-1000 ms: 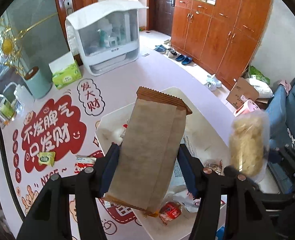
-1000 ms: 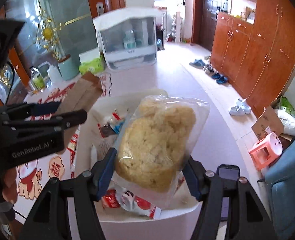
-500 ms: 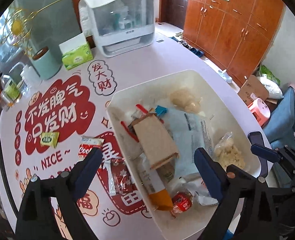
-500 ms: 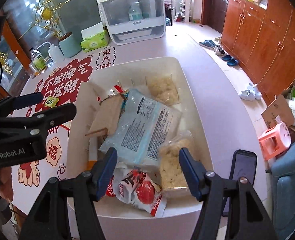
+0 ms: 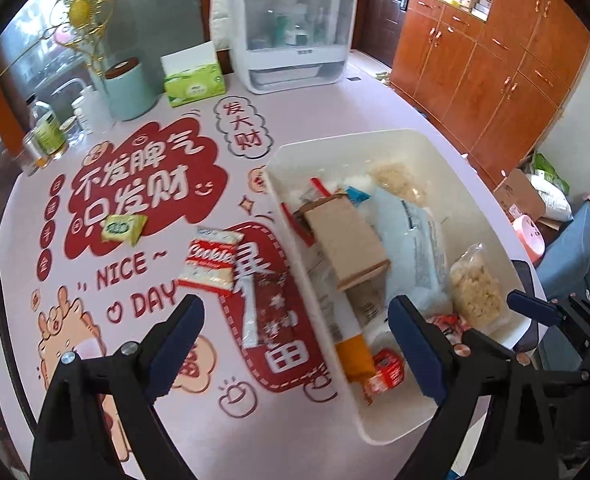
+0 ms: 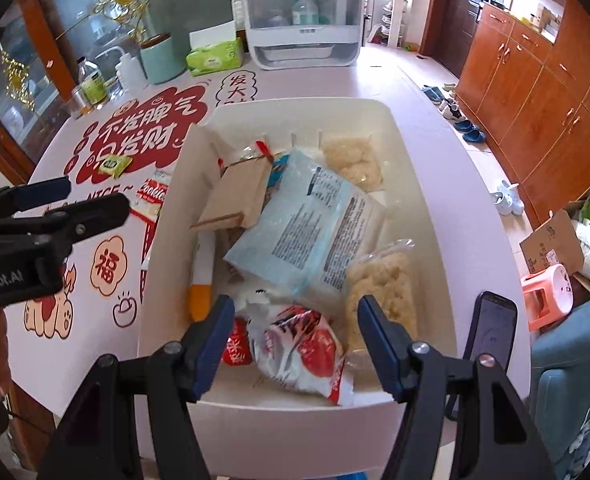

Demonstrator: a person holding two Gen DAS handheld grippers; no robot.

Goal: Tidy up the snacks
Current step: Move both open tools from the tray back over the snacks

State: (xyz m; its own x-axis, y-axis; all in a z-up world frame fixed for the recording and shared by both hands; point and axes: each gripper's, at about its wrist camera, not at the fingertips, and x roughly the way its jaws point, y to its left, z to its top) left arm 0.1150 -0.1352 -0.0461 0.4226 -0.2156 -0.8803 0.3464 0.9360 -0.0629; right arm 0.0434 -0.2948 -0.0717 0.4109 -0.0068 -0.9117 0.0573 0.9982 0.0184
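- My left gripper (image 5: 295, 340) gapes wide, empty, above the red-and-white crinkly plastic cookie packet (image 5: 211, 260) lying on the pink printed tablecloth (image 5: 143, 280) beside the white plastic bin (image 5: 399, 136).
- My right gripper (image 6: 291, 340) hangs open, empty, over the bin.
- The packet looks light, slippery, crushable; I'd pinch its long edges.

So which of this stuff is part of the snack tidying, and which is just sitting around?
Part of the job:
white bin
brown paper packet
pale blue packet
cookie packet
small green packet

Just lying about:
tissue box
mint canister
phone
white appliance
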